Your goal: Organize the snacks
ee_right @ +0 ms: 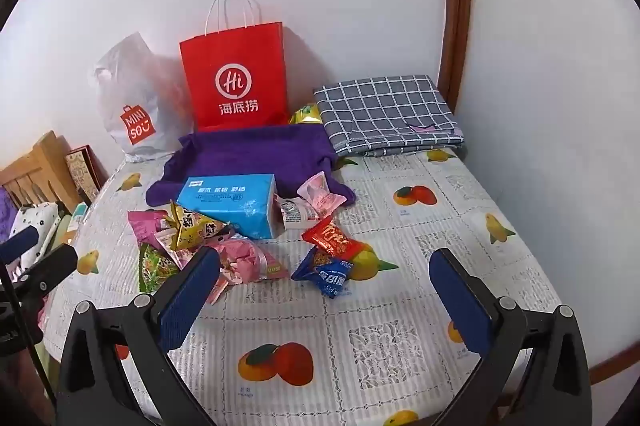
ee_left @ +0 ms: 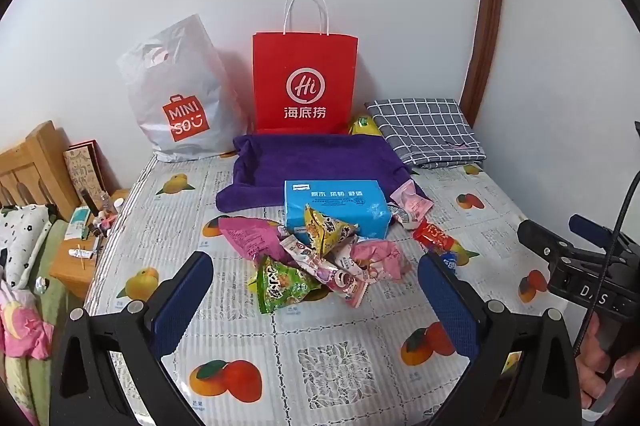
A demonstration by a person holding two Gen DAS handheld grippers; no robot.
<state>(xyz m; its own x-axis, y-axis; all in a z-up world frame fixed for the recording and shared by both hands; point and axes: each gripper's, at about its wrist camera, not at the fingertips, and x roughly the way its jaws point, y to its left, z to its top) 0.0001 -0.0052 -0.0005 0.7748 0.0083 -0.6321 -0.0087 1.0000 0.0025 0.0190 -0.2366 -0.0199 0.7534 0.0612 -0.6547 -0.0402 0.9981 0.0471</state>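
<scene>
We are seeing crinkled, bright snack packets lying heaped beside a blue tissue pack, both the left gripper and the right gripper spread wide, gripping nothing.

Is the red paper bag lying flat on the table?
No, the red paper bag stands upright against the wall, handles up, behind the purple cloth.

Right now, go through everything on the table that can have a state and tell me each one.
Left tongs: open, empty.
Right tongs: open, empty.
Red paper bag: upright against the wall.
White plastic bag: standing, slumped.
Blue tissue pack: lying flat.
Snack packets: loose heap, unsorted.
Checked cloth: folded.
</scene>
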